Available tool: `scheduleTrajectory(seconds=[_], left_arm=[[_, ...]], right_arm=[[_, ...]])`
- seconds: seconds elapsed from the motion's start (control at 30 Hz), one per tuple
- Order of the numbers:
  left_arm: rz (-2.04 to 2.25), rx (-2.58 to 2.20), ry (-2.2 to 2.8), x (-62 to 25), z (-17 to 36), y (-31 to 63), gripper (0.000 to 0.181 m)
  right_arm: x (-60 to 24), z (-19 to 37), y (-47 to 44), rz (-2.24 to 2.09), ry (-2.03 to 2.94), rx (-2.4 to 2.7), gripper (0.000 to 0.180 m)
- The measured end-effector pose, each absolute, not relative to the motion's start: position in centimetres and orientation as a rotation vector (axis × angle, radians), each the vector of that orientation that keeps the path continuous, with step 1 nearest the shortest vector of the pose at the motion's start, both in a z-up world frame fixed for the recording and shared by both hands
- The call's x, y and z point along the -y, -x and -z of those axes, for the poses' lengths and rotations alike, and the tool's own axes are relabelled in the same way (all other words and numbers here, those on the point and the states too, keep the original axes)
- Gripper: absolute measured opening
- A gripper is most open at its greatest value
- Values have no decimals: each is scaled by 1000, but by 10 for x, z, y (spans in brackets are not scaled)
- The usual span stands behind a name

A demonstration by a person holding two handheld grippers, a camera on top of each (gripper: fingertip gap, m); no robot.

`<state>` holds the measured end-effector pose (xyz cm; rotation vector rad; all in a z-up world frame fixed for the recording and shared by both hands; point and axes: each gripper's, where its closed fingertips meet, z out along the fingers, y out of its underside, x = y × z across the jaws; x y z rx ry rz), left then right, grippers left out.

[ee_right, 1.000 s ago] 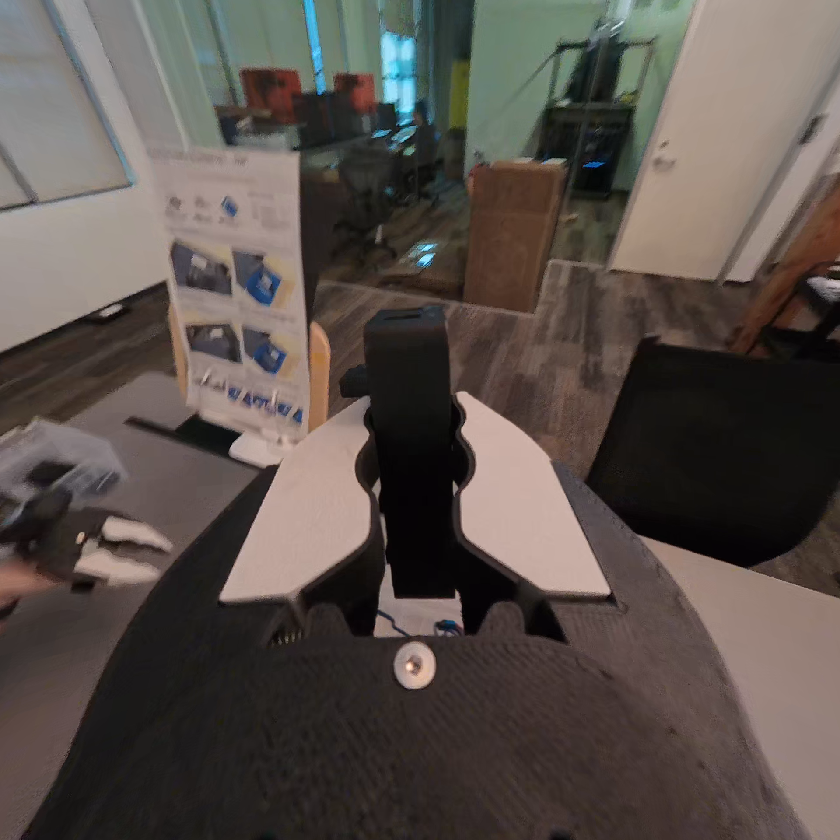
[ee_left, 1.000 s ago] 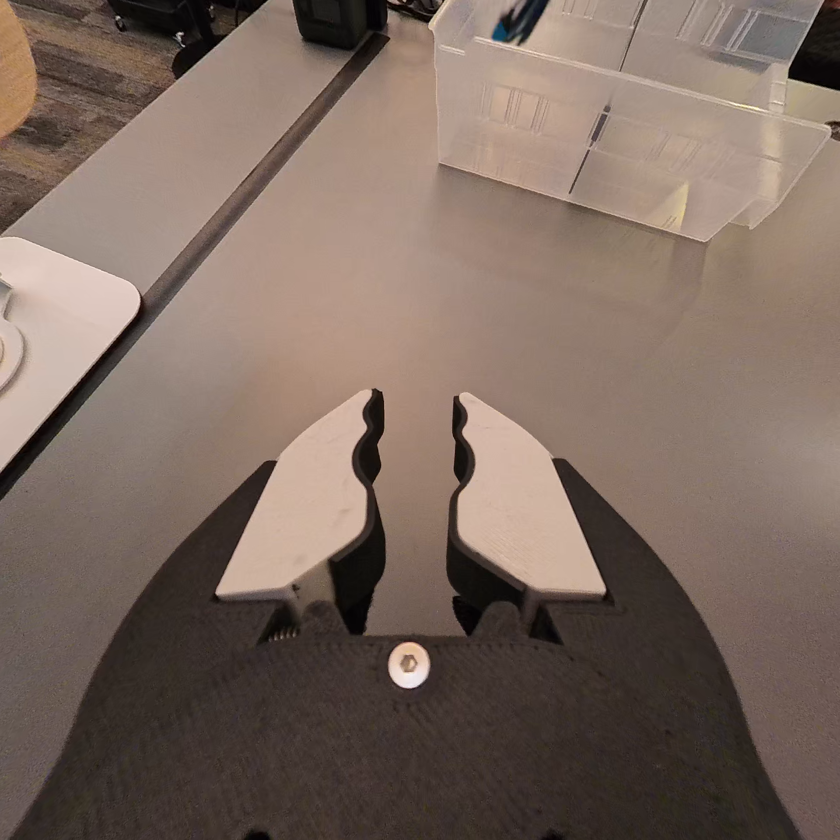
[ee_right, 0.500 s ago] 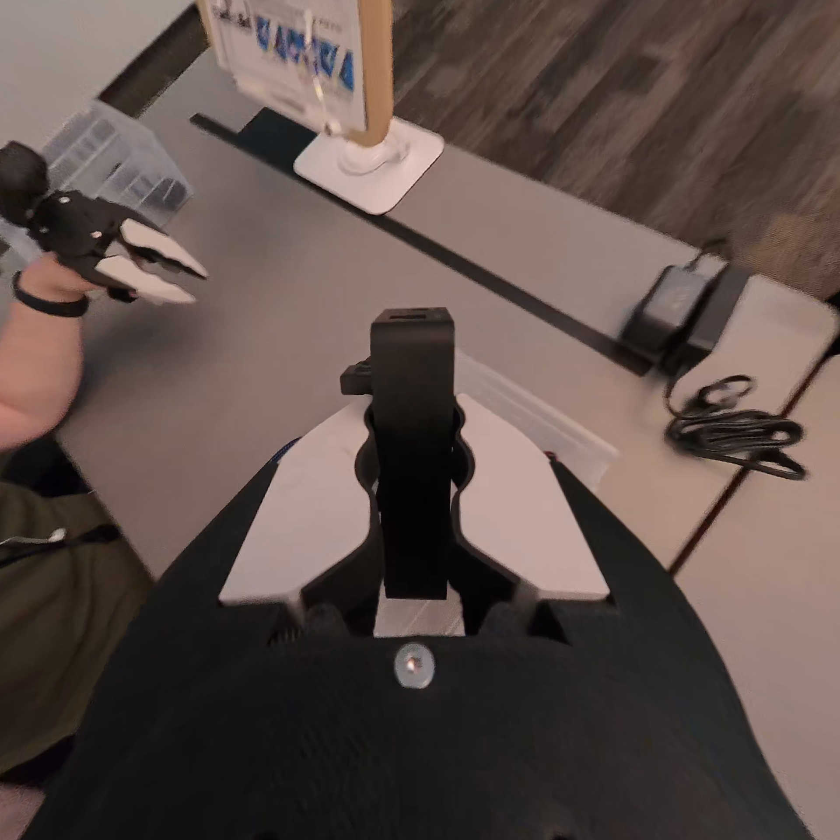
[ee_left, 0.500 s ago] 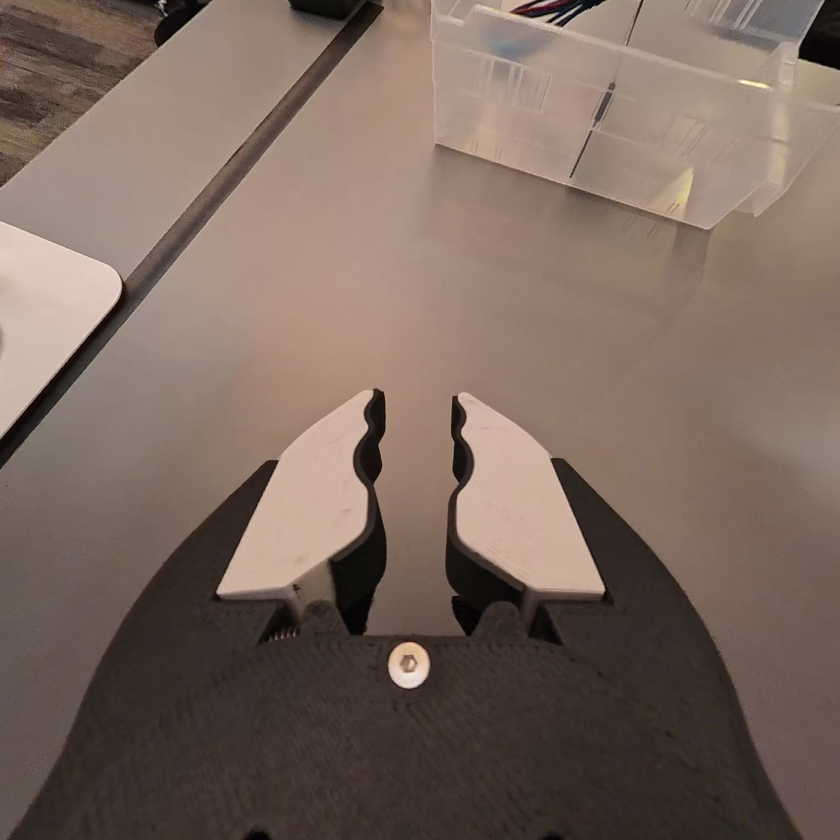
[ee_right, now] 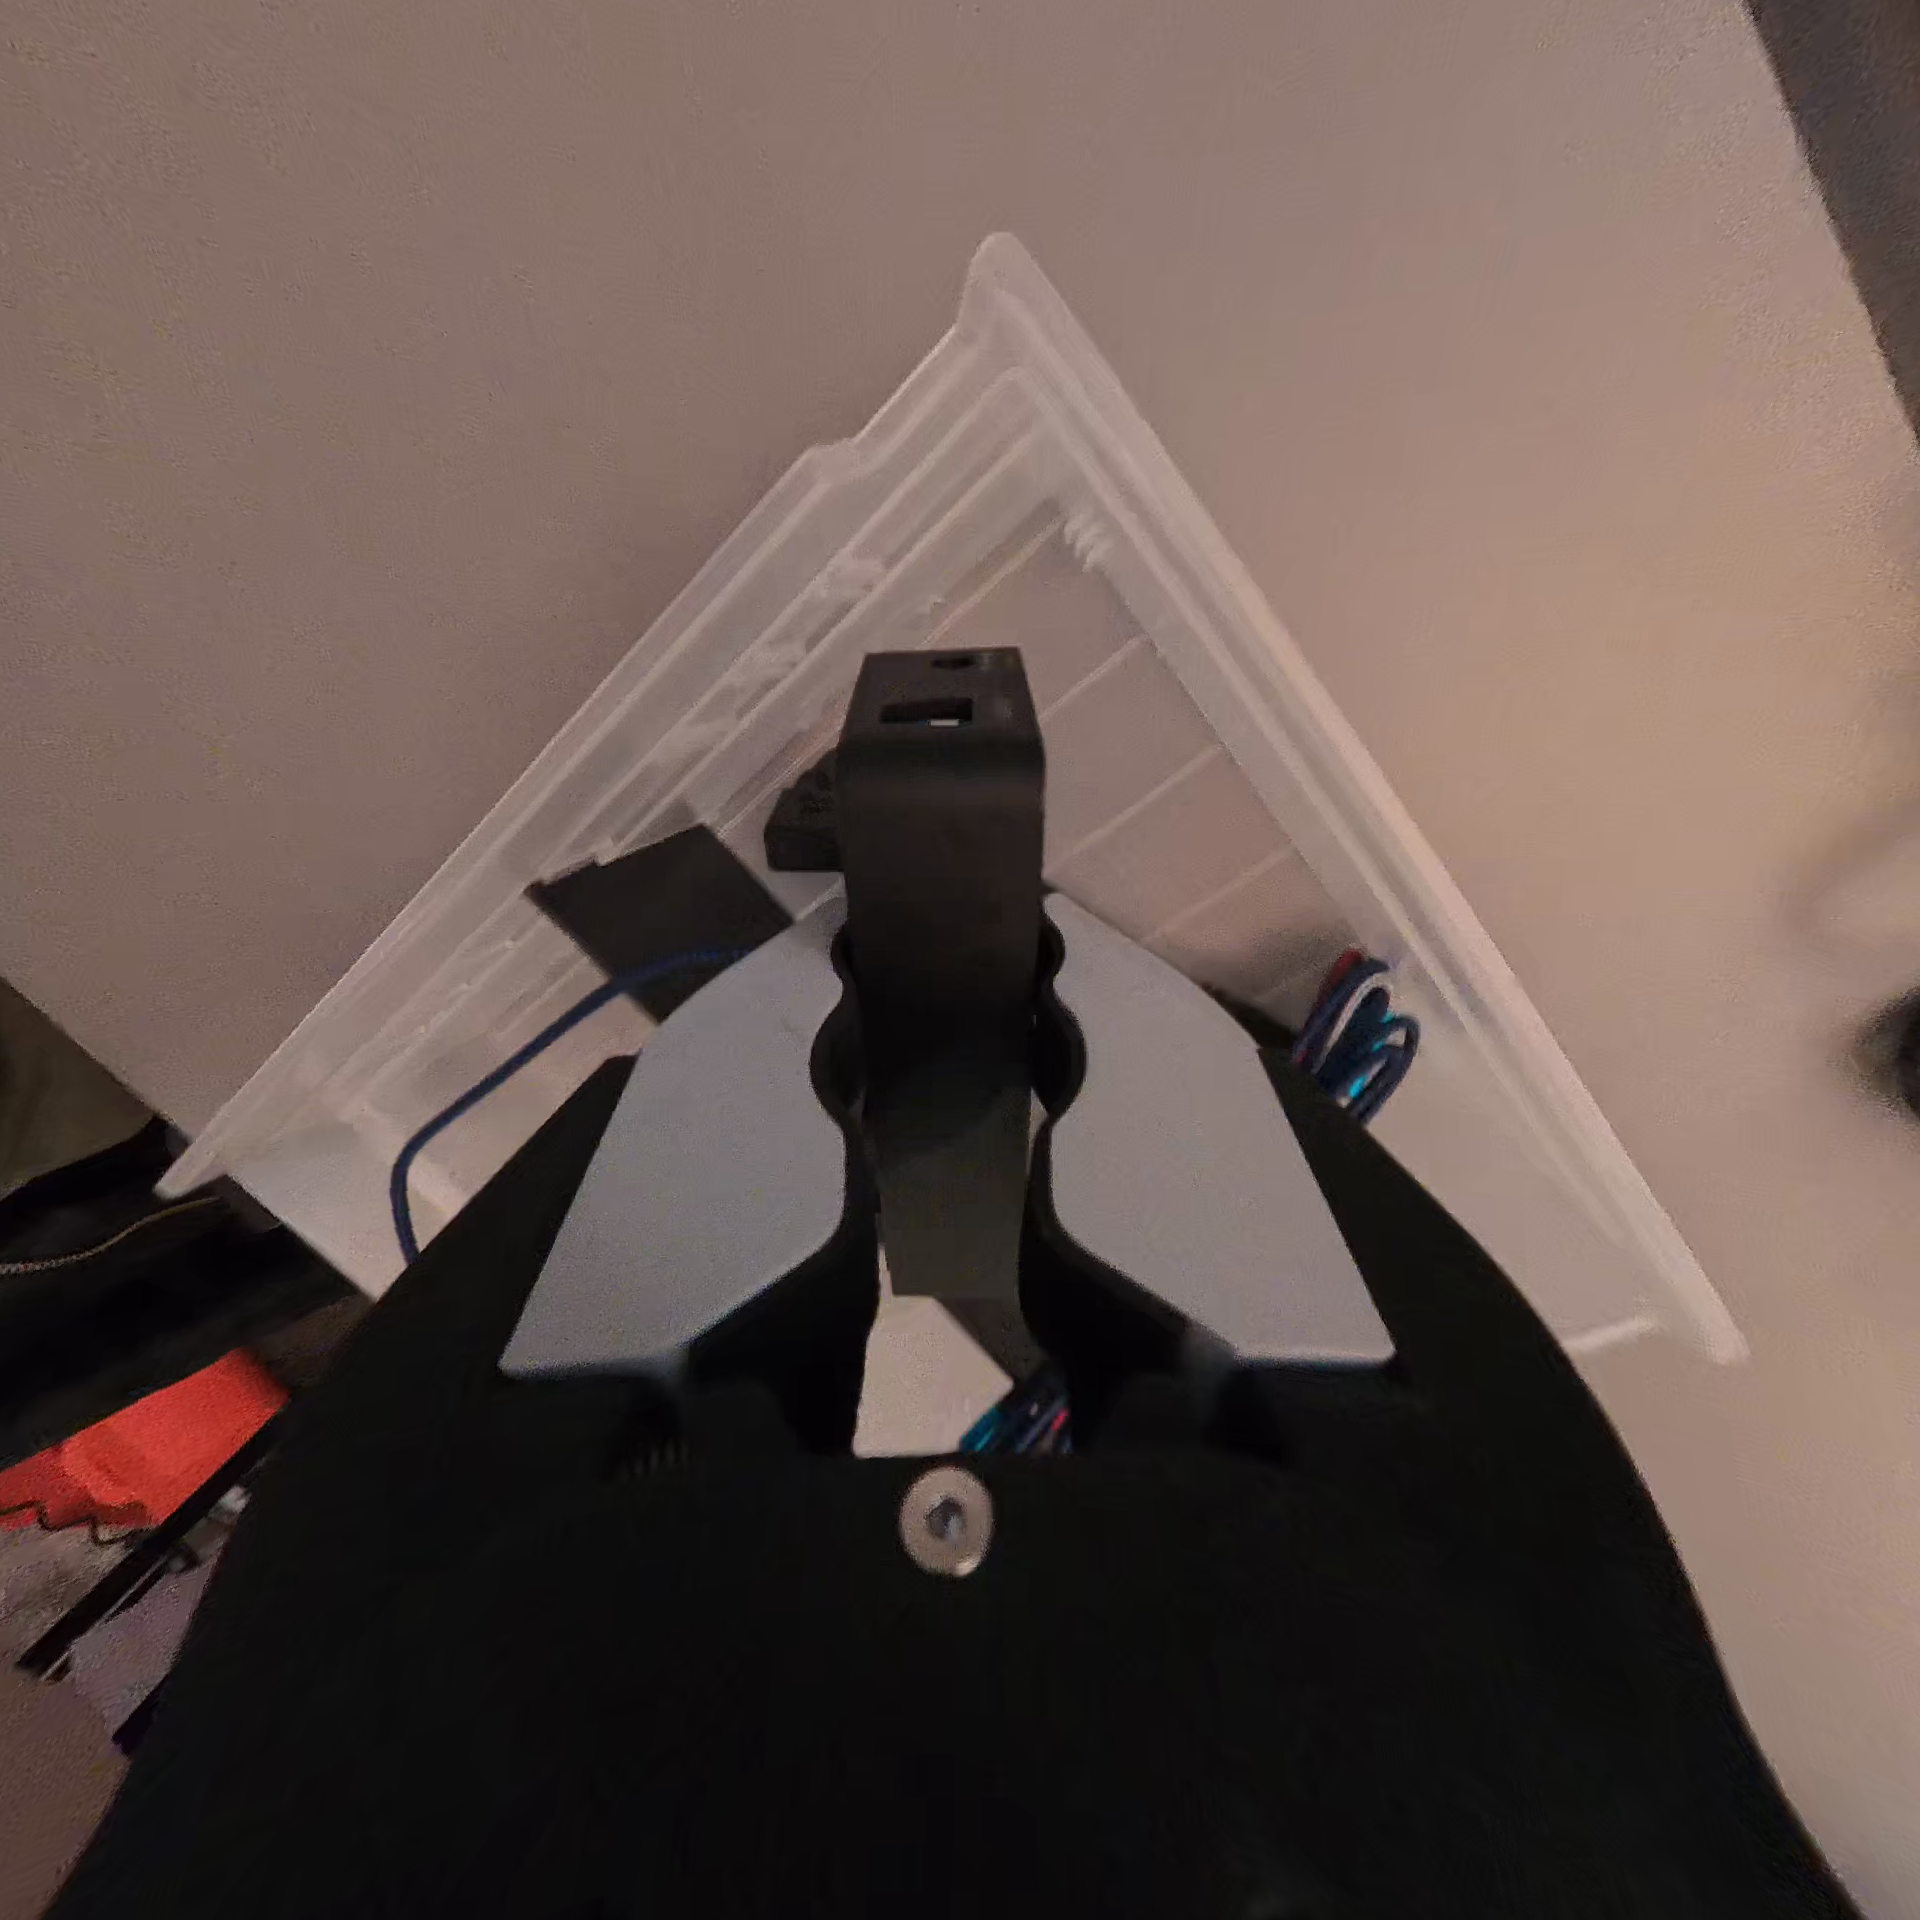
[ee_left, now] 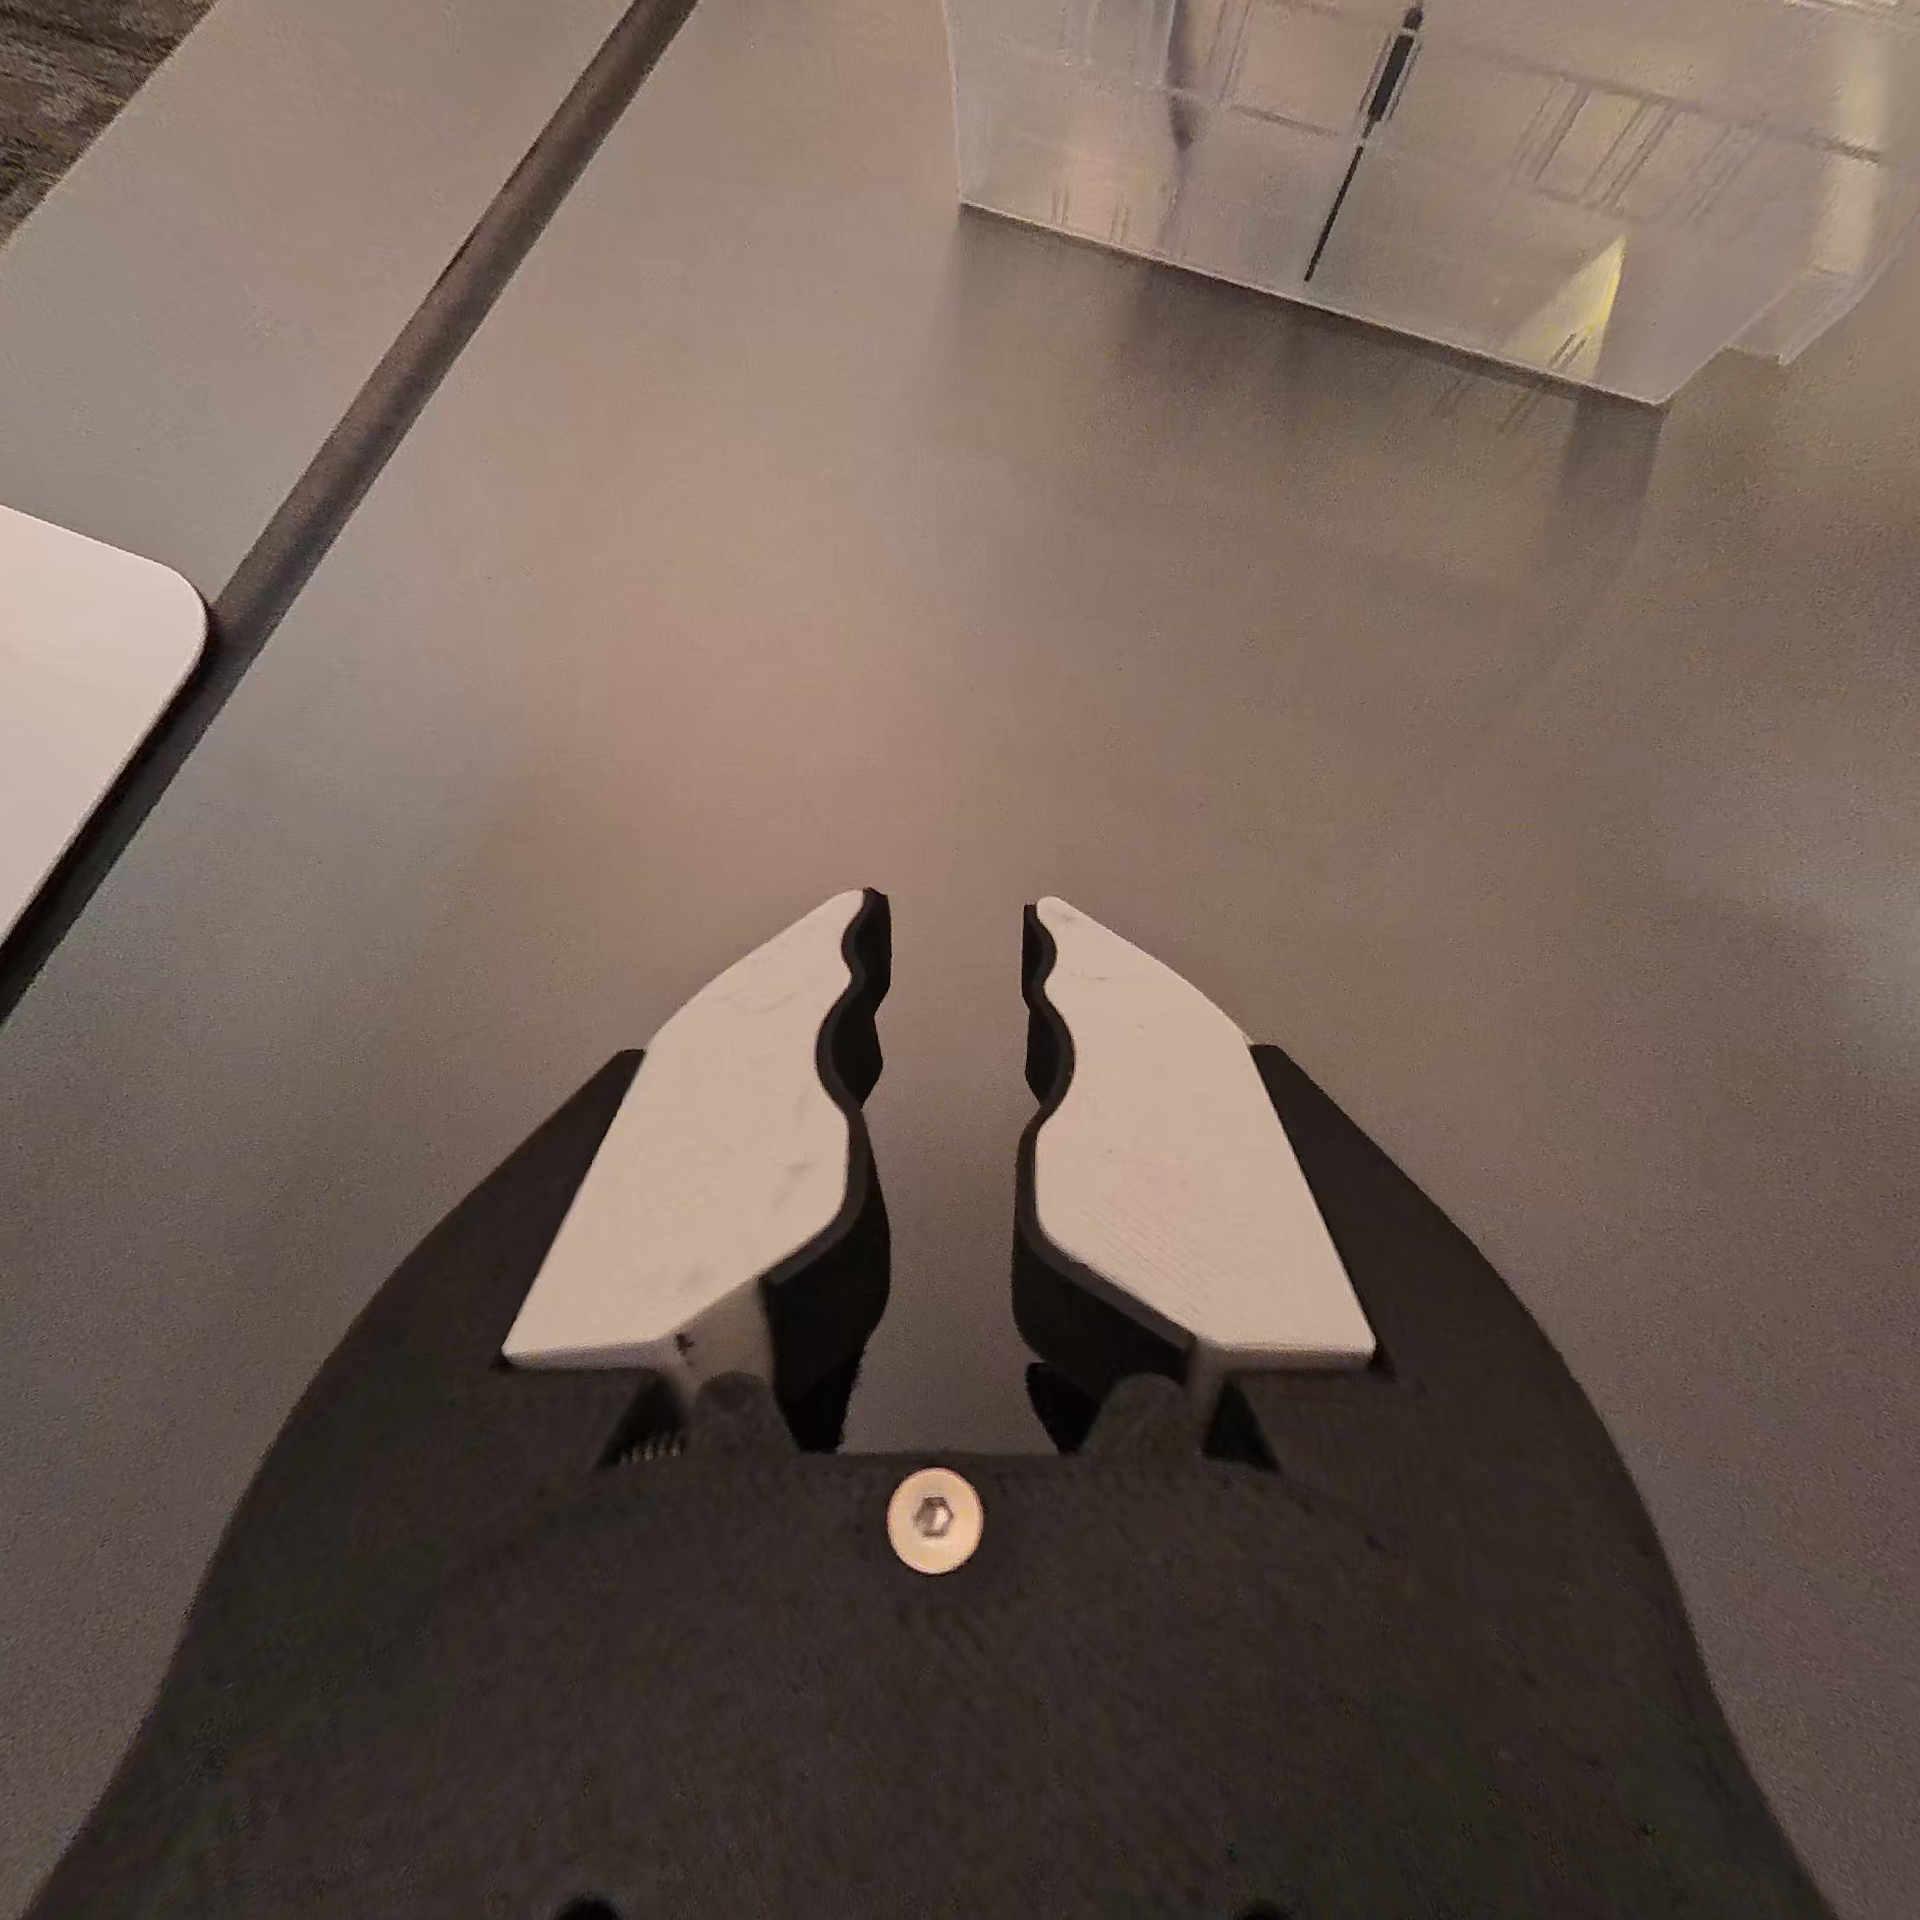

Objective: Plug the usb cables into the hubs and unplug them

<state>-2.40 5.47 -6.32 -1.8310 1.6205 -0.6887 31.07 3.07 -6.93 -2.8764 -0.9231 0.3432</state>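
My right gripper (ee_right: 943, 925) is shut on a black USB hub (ee_right: 940, 831) and holds it over a clear plastic bin (ee_right: 1195, 582), port end pointing away from me. Inside the bin lie another black hub (ee_right: 665, 914) with a blue cable (ee_right: 499, 1081), and a bundle of blue, red and white USB cables (ee_right: 1361, 1029). My left gripper (ee_left: 958, 914) is open and empty, low over the grey table (ee_left: 935, 582). The same clear bin (ee_left: 1455, 156) stands ahead of it at the upper right.
A white stand base (ee_left: 73, 707) sits at the left, beyond a dark seam (ee_left: 436, 343) between two tabletops. In the right wrist view an orange and black object (ee_right: 135, 1434) lies off the table's edge at lower left. Some 35 centimeters of space lies between my two pairs of fingers. The dark seam (ee_left: 436, 343) is about equally far from each gripper, around 30 centimeters.
My right gripper has swung down from facing the room to looking straight down into the bin, still holding the hub. My left gripper has crept forward toward the bin, still open.
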Motion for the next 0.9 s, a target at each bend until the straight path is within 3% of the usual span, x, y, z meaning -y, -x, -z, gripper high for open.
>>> scheduleTrajectory(seconds=[0.23, 0.43, 0.67, 0.9], left_arm=[[719, -1574, 1831, -59, 54, 28, 25], [749, -1508, 1821, -66, 42, 33, 25], [855, -1320, 1688, -71, -9, 35, 26], [798, -992, 1505, -74, -100, 101, 30]], right_arm=[[-47, 63, -323, -82, 2765, 956, 42], [-34, -24, -318, 61, 2466, 879, 45], [25, -205, -136, -192, 1367, 757, 49], [45, -226, 16, -447, 1105, 775, 48]])
